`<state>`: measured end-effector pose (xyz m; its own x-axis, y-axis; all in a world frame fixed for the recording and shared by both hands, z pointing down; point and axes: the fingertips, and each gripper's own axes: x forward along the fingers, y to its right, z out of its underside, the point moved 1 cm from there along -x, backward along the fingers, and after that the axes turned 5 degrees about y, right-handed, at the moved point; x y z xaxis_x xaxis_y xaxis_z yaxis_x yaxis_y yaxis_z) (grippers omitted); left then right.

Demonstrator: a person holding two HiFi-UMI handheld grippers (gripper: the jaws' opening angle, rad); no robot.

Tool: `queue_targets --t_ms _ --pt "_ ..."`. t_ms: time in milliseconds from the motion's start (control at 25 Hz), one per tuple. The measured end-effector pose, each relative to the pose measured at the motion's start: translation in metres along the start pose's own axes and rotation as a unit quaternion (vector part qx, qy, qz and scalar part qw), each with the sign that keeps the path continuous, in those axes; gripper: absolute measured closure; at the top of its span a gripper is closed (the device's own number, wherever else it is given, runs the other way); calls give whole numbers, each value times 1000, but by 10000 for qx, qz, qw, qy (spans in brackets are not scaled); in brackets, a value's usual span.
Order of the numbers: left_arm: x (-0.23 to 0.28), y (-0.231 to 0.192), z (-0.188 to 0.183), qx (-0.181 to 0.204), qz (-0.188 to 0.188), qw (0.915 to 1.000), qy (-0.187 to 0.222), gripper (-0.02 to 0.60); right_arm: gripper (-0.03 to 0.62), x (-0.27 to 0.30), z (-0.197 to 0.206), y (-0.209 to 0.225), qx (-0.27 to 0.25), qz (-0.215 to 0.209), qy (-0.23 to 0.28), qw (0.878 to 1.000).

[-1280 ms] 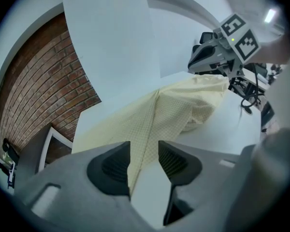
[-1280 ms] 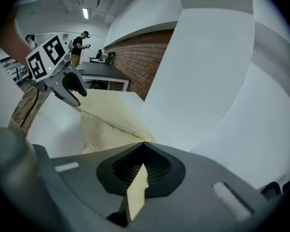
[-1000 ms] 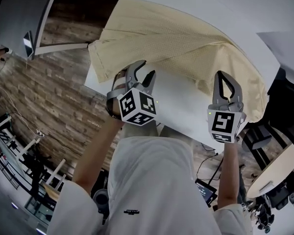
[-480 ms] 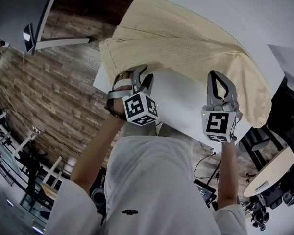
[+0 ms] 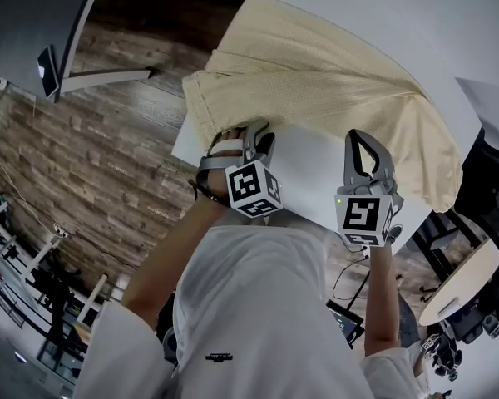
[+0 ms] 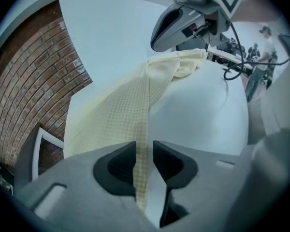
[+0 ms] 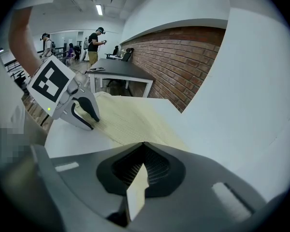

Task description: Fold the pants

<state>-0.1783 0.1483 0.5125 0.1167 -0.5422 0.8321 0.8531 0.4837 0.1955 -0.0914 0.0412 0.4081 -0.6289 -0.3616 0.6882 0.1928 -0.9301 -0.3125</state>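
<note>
Pale yellow pants (image 5: 316, 65) lie spread on the white table (image 5: 316, 173), and one end hangs over its right side. My left gripper (image 5: 258, 137) points down at the pants' near left edge. A strip of that edge (image 6: 141, 144) runs between the jaws, which have just been closing; a sliver of gap still shows at the right pad, so the left gripper (image 6: 144, 146) is open. The right gripper (image 5: 362, 135) is shut on a thin flap of the pants (image 7: 137, 185) at the near fold. Each gripper shows in the other's view: the right gripper (image 6: 157, 40), the left gripper (image 7: 93, 120).
The table's near edge (image 5: 299, 219) runs just in front of the person's body. Wood-plank floor (image 5: 108, 140) lies to the left, with a grey table (image 5: 33, 15) beyond. Dark chairs and gear (image 5: 491, 198) crowd the right. People (image 7: 96, 40) stand far off by a black desk (image 7: 118, 71).
The left gripper has come down onto the pants' near edge and its jaws have narrowed around it. The right gripper, still shut, has moved left, closer to the left gripper.
</note>
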Motion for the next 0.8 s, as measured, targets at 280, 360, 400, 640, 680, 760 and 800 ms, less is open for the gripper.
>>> queue_targets --t_ms 280,360,400,640,680,760,800 --pt "1 6 2 -424 564 9973 199 534 588 -8 -7 -19 129 28 -228 9997" --pt "1 4 1 -485 637 9965 241 538 588 -8 -6 -21 182 30 -259 9995" --pt "1 3 1 -533 671 9960 252 541 588 -8 -4 -22 199 19 -272 9994" --pt "1 3 0 -577 810 9949 150 574 588 -3 3 -28 123 -114 -330 9993" --pt "0 2 1 -555 815 9951 119 574 588 -2 3 -28 75 -129 -337 9993" --pt "-4 2 3 -545 846 9949 83 574 588 1 4 -27 -17 -148 -365 9992" --pt "-5 2 2 -553 848 9948 89 575 588 2 4 -25 -64 -146 -379 9992"
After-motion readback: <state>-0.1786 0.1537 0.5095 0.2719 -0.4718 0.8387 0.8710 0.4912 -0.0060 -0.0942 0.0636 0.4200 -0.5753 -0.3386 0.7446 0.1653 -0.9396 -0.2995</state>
